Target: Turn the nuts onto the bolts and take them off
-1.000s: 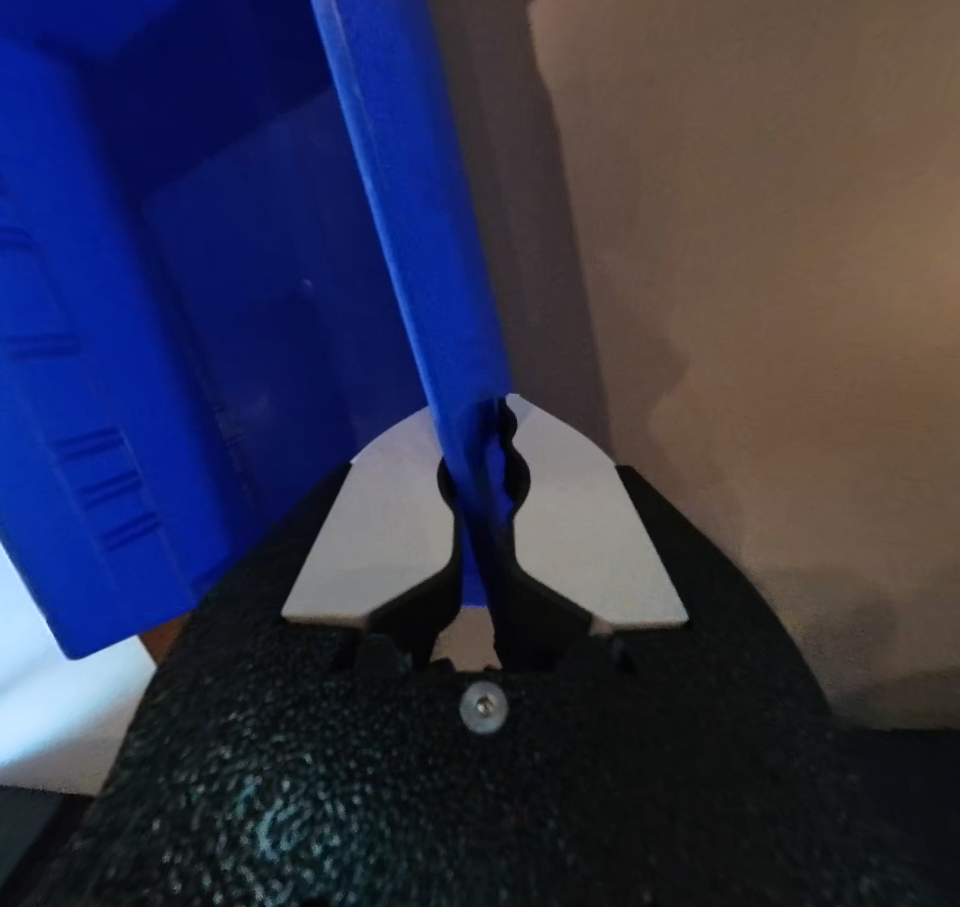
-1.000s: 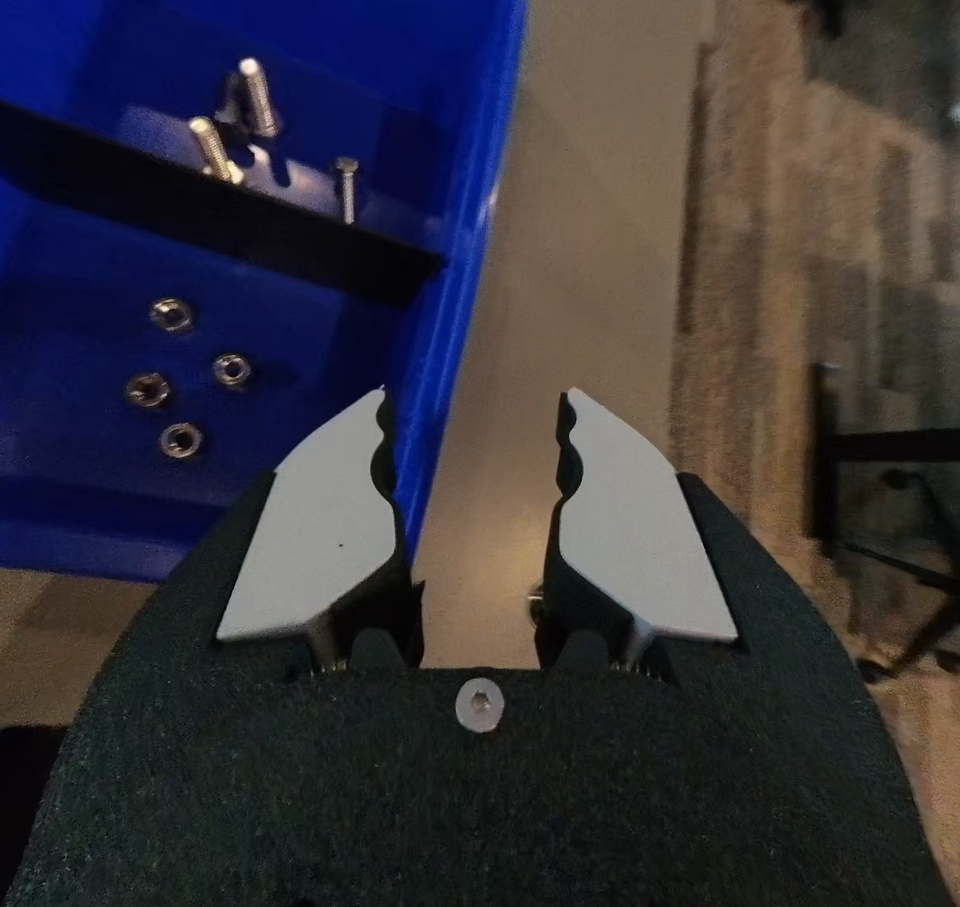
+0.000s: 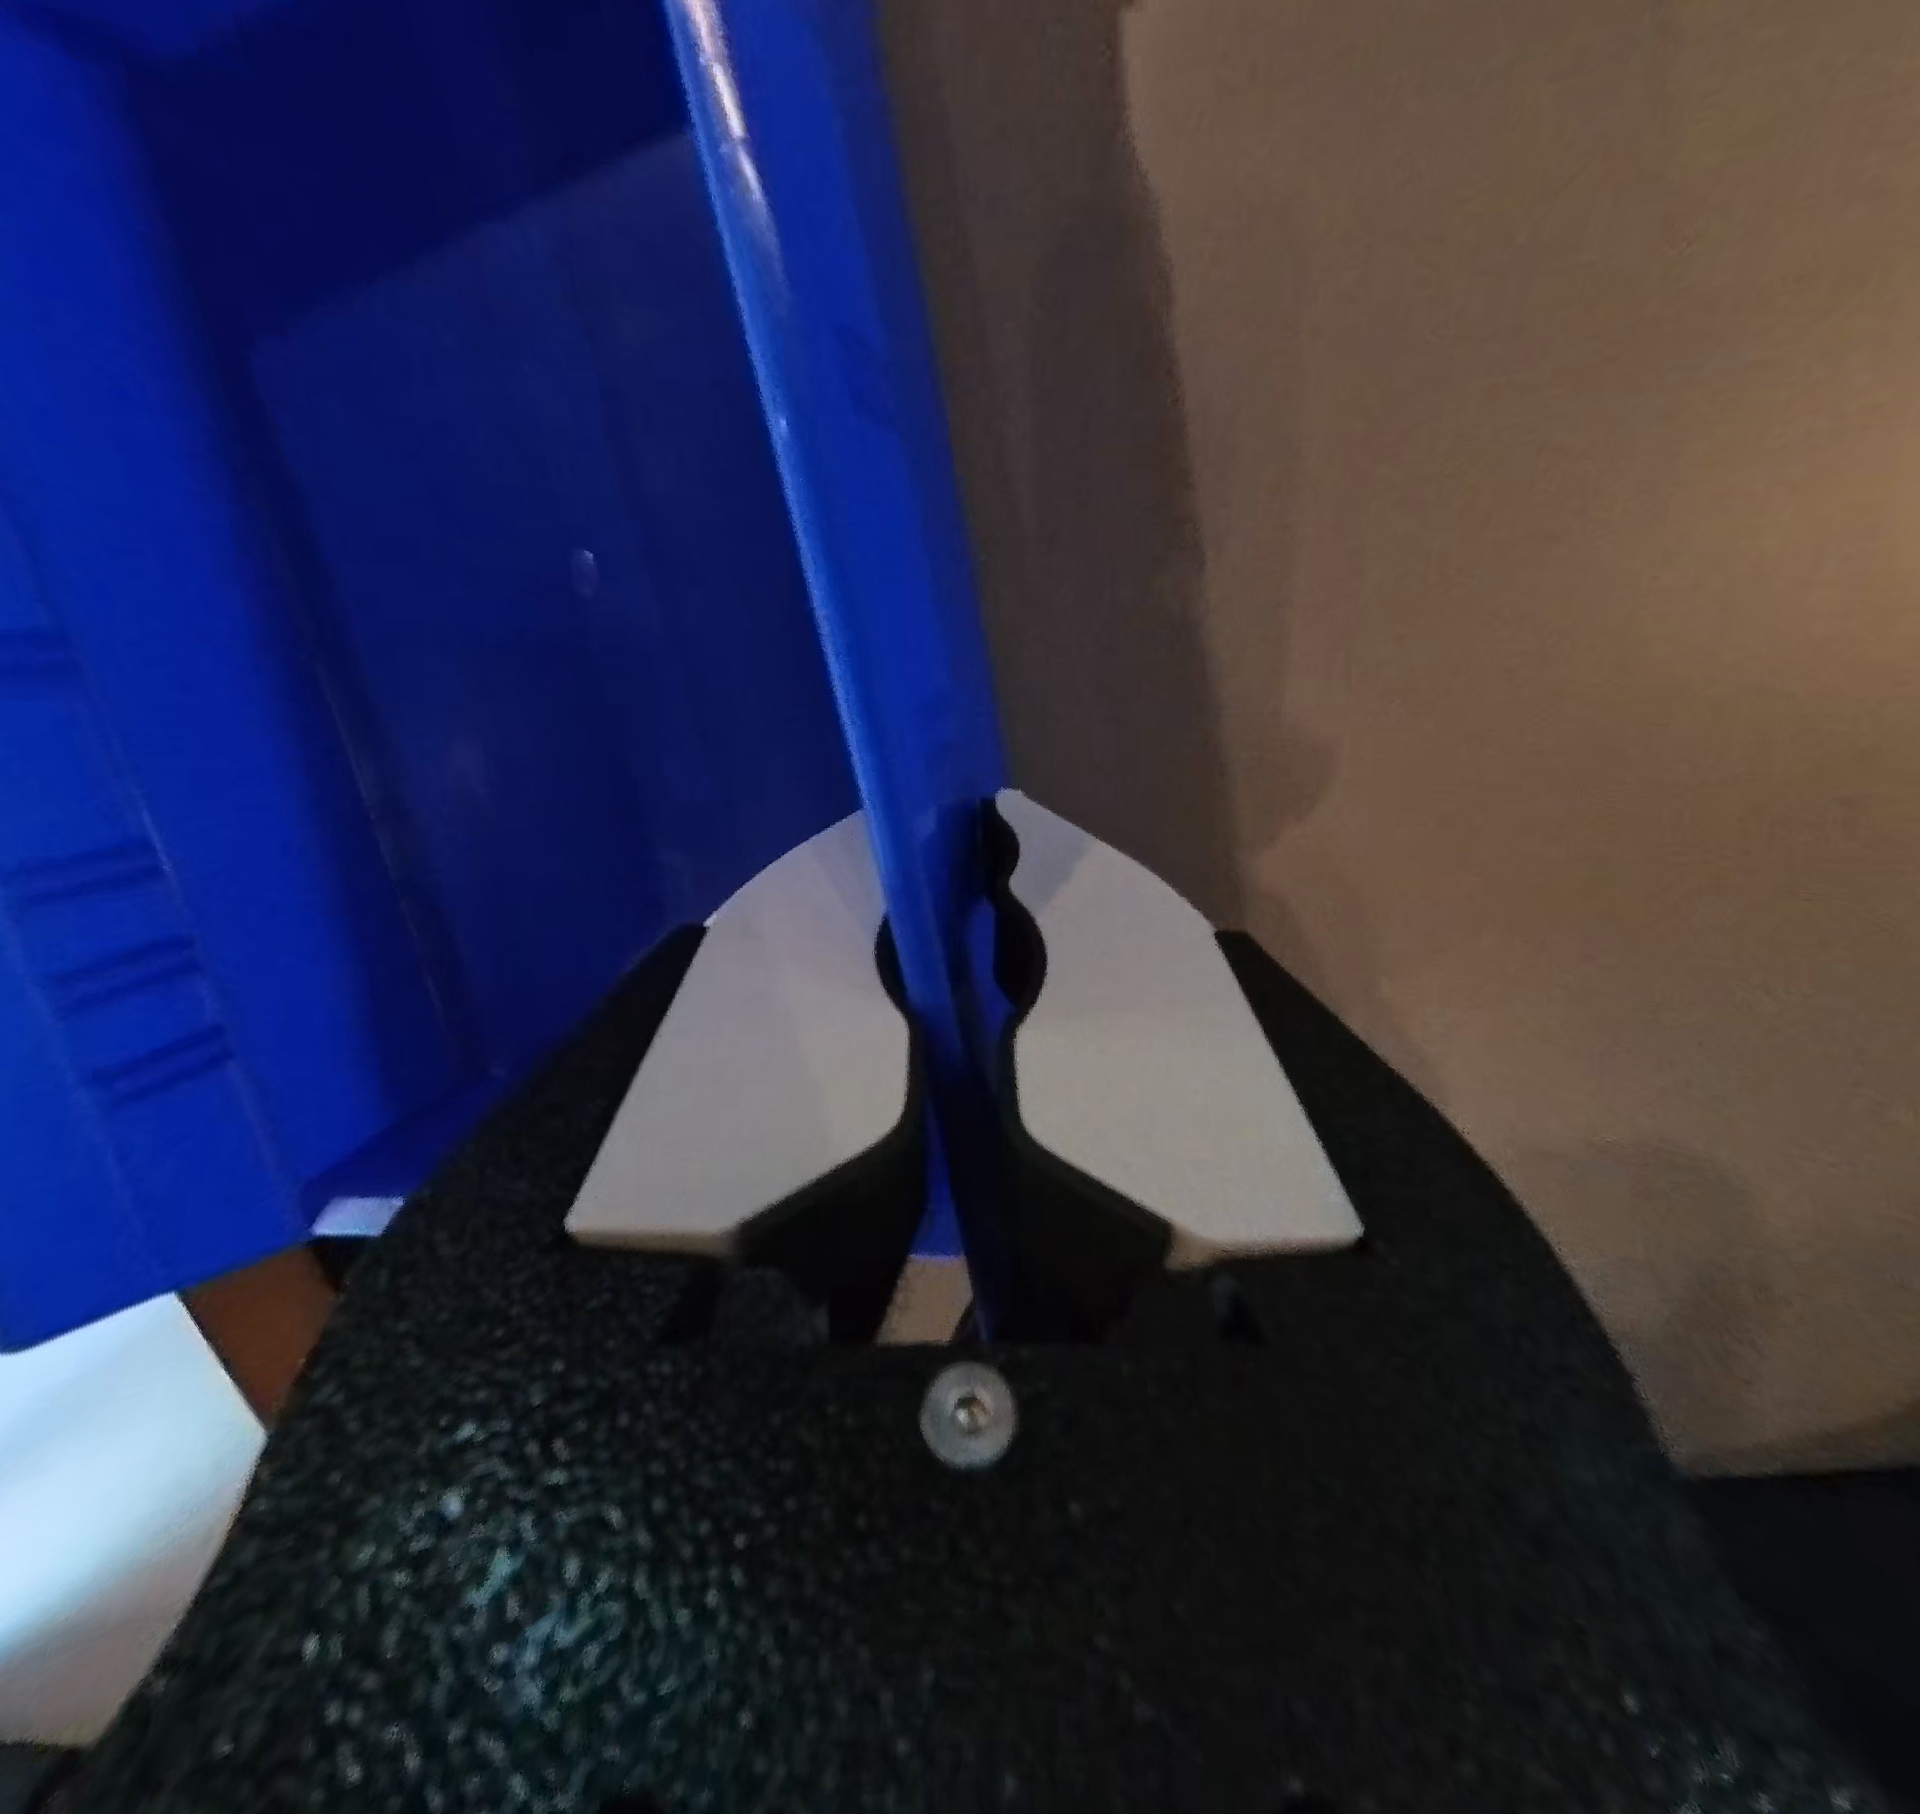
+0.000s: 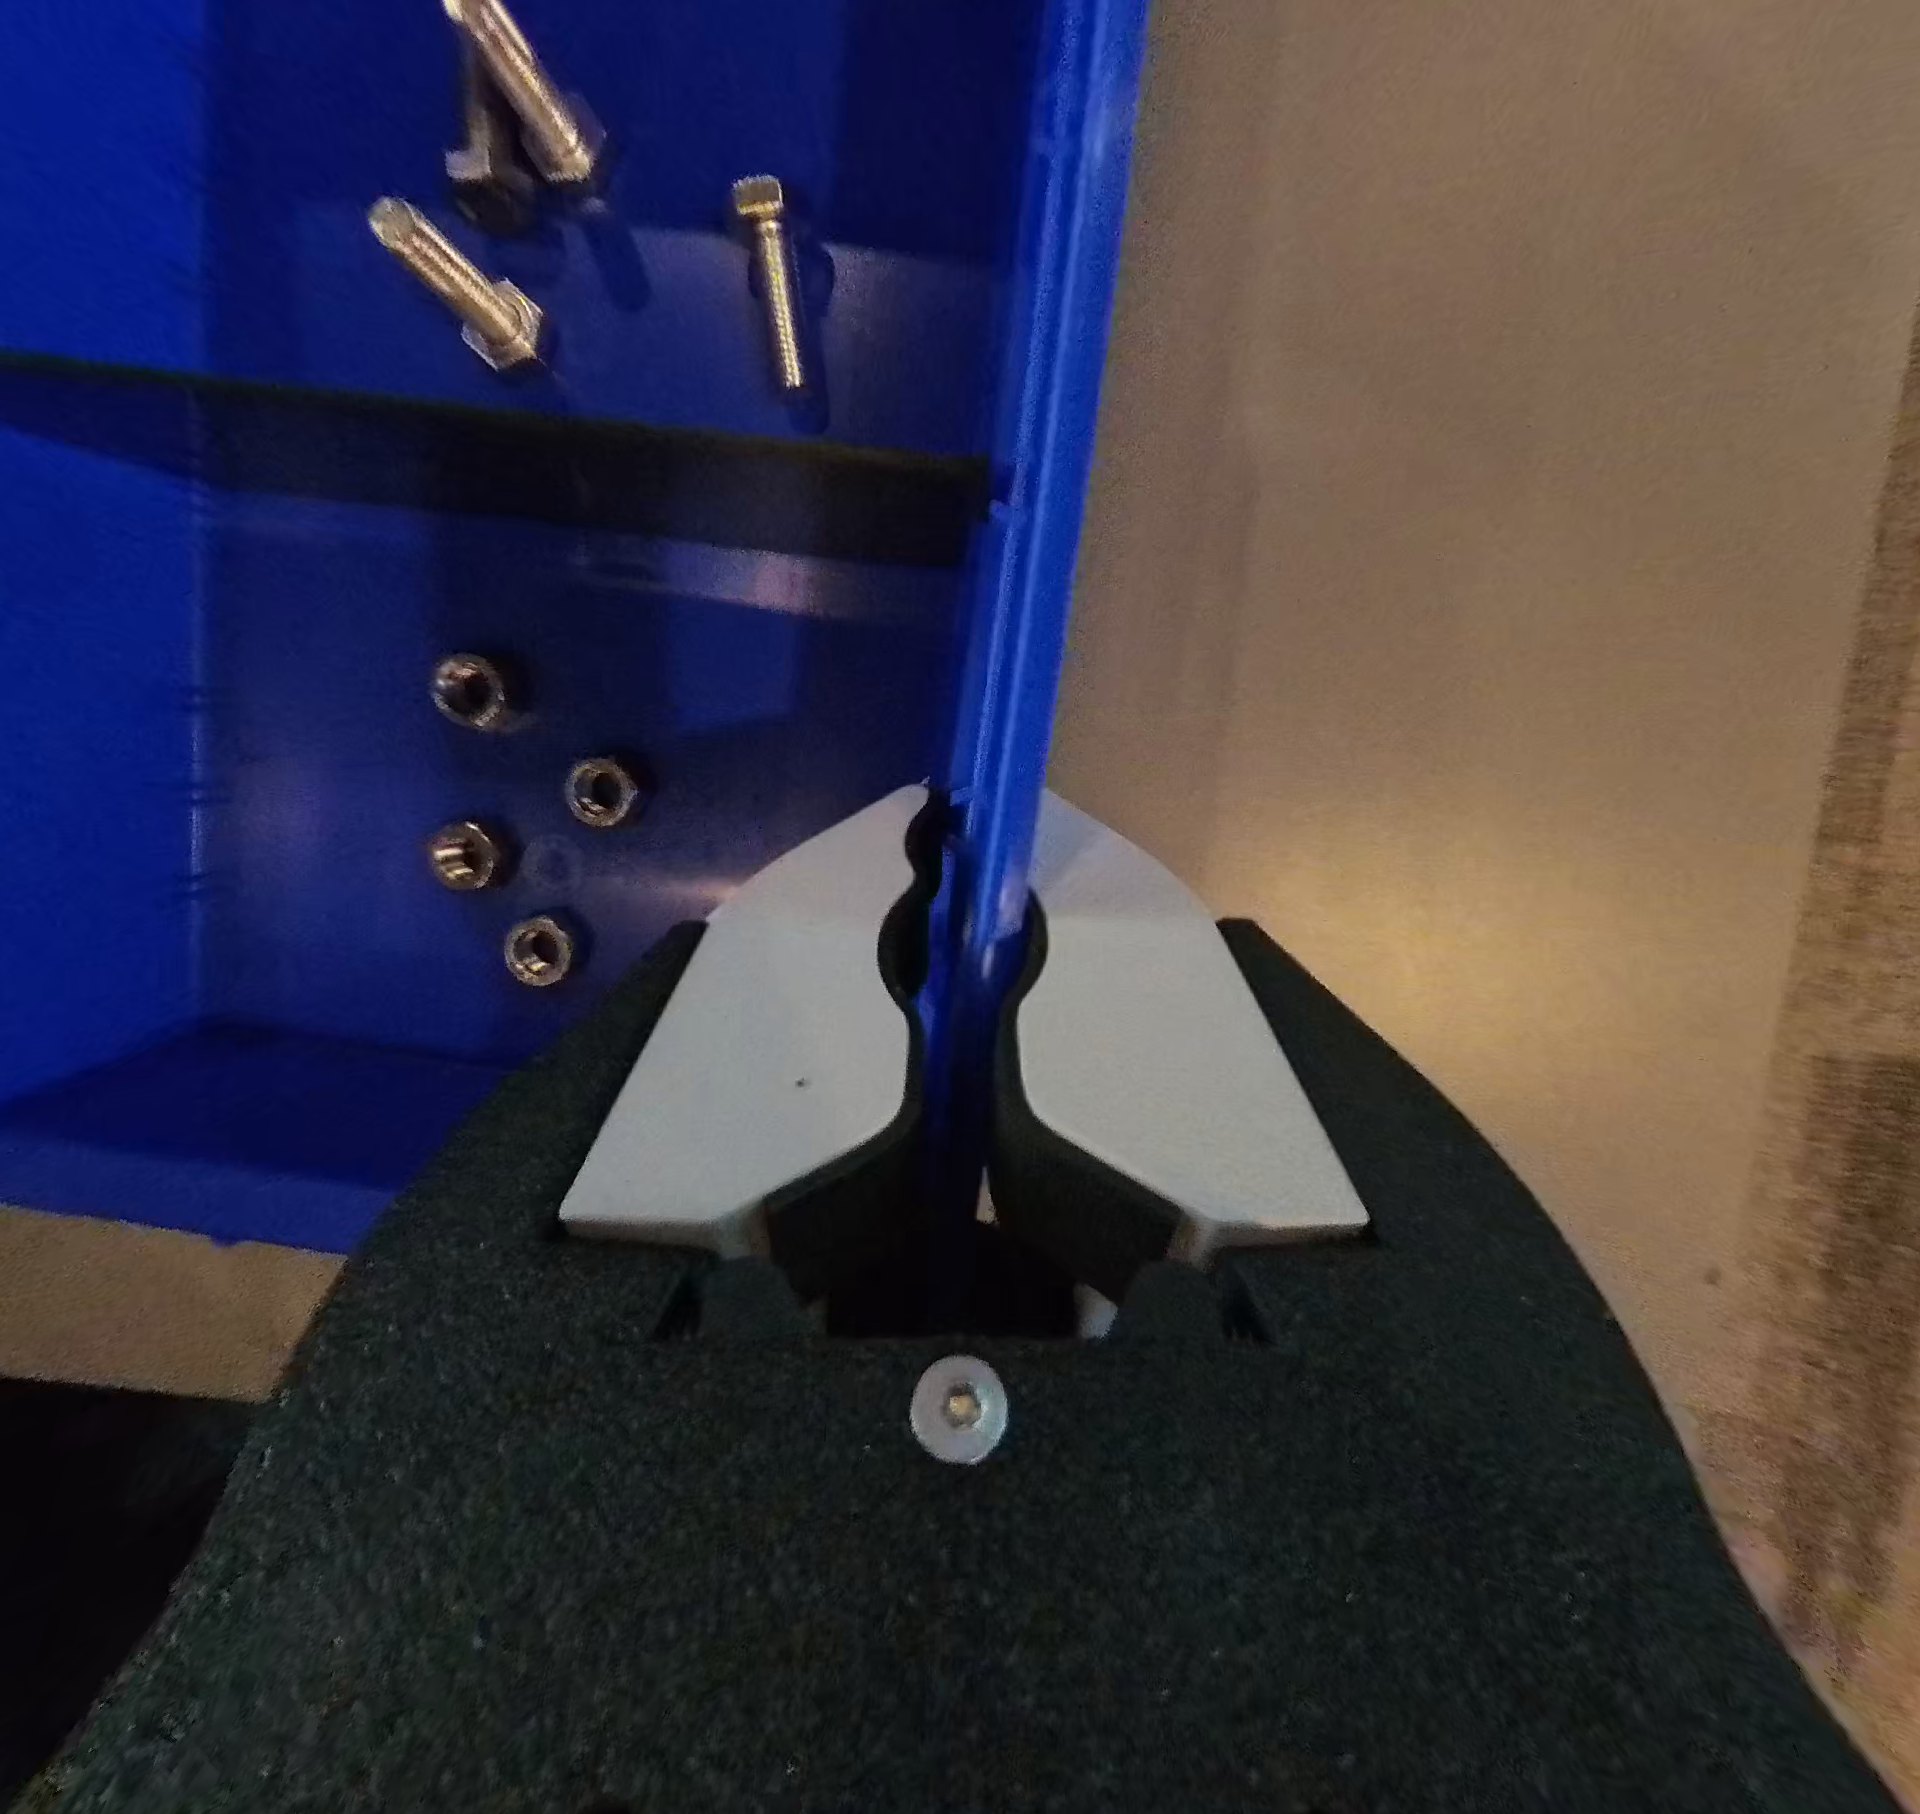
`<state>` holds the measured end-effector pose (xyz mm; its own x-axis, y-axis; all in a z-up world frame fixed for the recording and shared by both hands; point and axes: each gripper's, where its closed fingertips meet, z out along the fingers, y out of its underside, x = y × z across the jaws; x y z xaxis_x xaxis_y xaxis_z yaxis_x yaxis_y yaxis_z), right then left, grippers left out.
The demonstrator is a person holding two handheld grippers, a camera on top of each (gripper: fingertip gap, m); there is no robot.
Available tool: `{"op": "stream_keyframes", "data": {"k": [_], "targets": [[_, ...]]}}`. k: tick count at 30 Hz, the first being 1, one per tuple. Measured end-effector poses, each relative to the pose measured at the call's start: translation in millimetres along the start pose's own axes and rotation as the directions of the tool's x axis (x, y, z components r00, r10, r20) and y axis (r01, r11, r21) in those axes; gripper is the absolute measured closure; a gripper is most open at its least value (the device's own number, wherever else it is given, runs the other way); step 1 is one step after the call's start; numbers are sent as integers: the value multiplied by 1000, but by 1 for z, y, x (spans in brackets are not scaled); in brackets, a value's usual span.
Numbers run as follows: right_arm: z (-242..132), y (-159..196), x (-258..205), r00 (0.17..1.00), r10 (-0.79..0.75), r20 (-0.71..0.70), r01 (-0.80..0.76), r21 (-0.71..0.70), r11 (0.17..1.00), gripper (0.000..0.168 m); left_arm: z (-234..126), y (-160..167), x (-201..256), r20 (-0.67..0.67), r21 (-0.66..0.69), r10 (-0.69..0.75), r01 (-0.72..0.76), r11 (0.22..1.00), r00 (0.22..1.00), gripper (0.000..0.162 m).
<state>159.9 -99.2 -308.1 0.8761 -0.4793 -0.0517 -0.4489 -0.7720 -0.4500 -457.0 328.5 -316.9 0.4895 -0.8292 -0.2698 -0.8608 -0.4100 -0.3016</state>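
- Left gripper (image 3: 961, 891), black textured body with pale grey finger plates: jaws narrowed onto the thin side wall of a blue plastic bin (image 3: 831, 414), wall pinched between the scalloped black pads.
- Right gripper (image 4: 977, 891), same build: jaws likewise clamped on the right-hand wall of a blue plastic compartment bin (image 4: 1049, 414), rim running up out of the grip.
- Black divider strip (image 4: 582, 476) across the bin in the right wrist view, splitting it into a far and a near compartment.
- Far compartment: silver metal bolts (image 4: 769, 294) lying loose on the floor, one alone near the gripped wall, the others grouped to its left, two of these crossed or touching.
- Near compartment: four small silver hex nuts (image 4: 597, 790) lying flat, apart from one another, just left of the right gripper's left finger.
- Bin interior in the left wrist view: bare blue floor and ribbed wall only.
- Beige tabletop (image 4: 1455, 621) under and beside the bin in both views; patterned floor strip (image 4: 1860, 933) at the far right.
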Motion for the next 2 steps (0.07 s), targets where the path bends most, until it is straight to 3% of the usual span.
{"op": "stream_keyframes", "data": {"k": [1, 2], "targets": [[-1, -3, -4, 999, 31, 22, -31, 18, 999, 163, -1, -1, 0, -1, 17, 6, -6, 1000, 1000, 155], [-2, -7, -8, 998, 49, 49, -51, 44, 998, 163, -2, -3, 1, 0, 42, 9, -9, 999, 1000, 155]]}}
